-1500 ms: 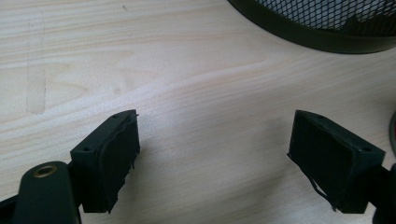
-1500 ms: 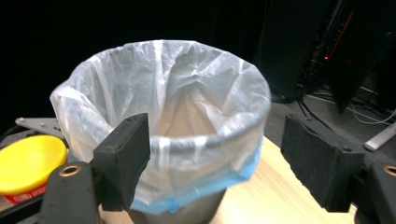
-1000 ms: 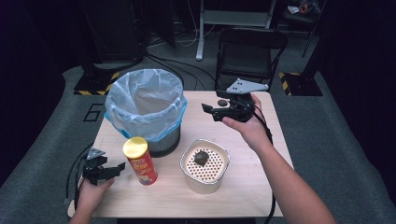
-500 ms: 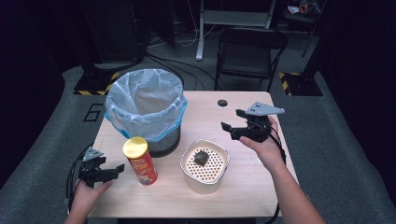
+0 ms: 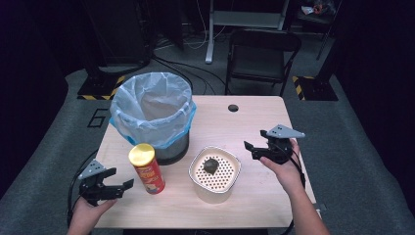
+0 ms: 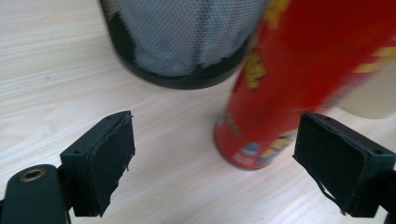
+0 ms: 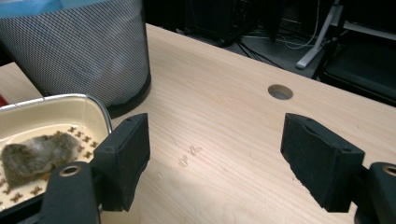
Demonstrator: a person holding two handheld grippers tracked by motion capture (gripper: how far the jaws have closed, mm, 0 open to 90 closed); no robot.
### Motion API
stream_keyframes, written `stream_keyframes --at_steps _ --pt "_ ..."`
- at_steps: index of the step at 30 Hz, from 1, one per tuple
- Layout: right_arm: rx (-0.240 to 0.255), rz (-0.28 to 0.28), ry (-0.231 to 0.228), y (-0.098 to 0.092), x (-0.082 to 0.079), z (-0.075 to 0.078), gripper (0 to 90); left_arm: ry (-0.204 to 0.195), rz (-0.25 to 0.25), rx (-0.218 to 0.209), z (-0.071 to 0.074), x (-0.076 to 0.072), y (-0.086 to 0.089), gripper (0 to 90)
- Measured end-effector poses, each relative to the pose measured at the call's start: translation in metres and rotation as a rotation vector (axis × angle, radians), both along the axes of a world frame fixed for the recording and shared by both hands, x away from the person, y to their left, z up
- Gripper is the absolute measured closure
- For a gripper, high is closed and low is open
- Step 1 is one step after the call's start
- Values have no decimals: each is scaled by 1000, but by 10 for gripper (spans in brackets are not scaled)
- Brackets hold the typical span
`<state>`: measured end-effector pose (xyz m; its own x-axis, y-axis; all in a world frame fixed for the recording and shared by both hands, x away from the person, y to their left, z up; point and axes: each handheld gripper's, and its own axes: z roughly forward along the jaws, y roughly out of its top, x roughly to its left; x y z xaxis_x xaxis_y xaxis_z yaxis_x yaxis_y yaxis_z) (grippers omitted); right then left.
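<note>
The left claw (image 5: 113,186) sits at the near left corner of the desk (image 5: 244,122), just left of the red crisp can (image 5: 147,169). Its jaws have just been opening and now stand wide apart with nothing between them; in the left gripper view (image 6: 212,154) the can (image 6: 299,74) stands upright beyond the gap, apart from both pads. The can has a yellow lid and stands just in front of the bin (image 5: 154,117), close to its base.

To the right of the can lies the cream perforated tray (image 5: 215,178), near the bin's base but not touching it. A dark grey-brown lump (image 5: 210,165) rests on the tray's holed floor.

The right claw (image 5: 254,149) is held to the right of the tray, well away from the can, with its jaws pointing toward the tray. Its jaws are spread wide and empty; in the right gripper view (image 7: 215,158) bare desk lies between them, and the tray (image 7: 100,112) with its lump (image 7: 35,156) shows beside one jaw.

Behind the can, the black mesh bin, lined with a pale blue bag, stands on the far left part of the desk.
</note>
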<state>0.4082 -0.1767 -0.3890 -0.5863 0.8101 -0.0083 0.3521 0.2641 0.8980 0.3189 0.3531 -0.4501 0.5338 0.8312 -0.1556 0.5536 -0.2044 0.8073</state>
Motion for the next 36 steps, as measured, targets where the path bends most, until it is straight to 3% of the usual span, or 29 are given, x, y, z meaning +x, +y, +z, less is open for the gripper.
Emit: stream_keyframes --at_steps 4,8,13,18,22,26,31,36 --pt "19 -36 10 -11 -5 -13 235 -13 -56 -13 5 -5 -13 114" --pt "24 -58 20 -17 -7 -23 232 -8 -76 -18 4 -4 -26 114" --pt "33 -74 20 -22 -8 -30 229 -7 -87 9 0 2 -37 114" --pt "41 -105 35 -31 -9 -40 229 8 -98 0 -5 9 -46 129" --pt "35 -119 44 -35 -10 -47 229 -5 -111 5 -11 14 -54 130" --pt "37 -132 54 -38 -10 -52 229 -22 -101 -18 -16 18 -58 136" --pt "34 -141 58 -40 -10 -56 229 -31 -95 -6 -20 20 -60 139" --pt "13 -159 79 -42 -9 -65 229 -64 -76 -1 -26 21 -61 142"
